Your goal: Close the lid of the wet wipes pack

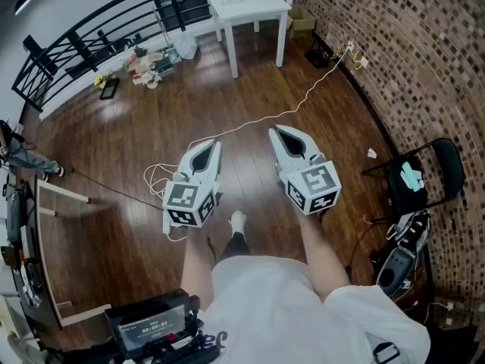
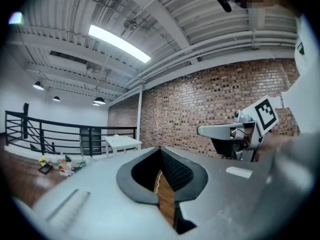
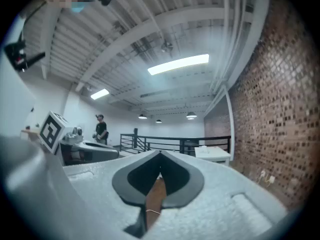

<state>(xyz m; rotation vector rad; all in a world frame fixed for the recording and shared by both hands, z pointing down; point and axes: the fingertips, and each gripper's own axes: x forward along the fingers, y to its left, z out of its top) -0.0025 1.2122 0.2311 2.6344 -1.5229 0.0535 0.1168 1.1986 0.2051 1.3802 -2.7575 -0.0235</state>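
No wet wipes pack can be made out in any view. My left gripper (image 1: pixel 209 145) and right gripper (image 1: pixel 277 132) are held side by side at waist height over the dark wooden floor (image 1: pixel 129 142), both pointing forward. In the left gripper view my left gripper (image 2: pixel 160 151) has its jaw tips together with nothing between them, and the right gripper's body (image 2: pixel 240 131) shows at the right. The right gripper (image 3: pixel 160 156) likewise shows its jaws meeting at the tip, holding nothing.
A white table (image 1: pixel 246 6) stands far ahead by a black railing (image 1: pixel 91 36), with small clutter (image 1: pixel 144 63) on the floor. A white cable (image 1: pixel 265 116) crosses the floor. At the right are a brick wall (image 1: pixel 394 44) and a black folding chair (image 1: pixel 413 177) holding a pale green item.
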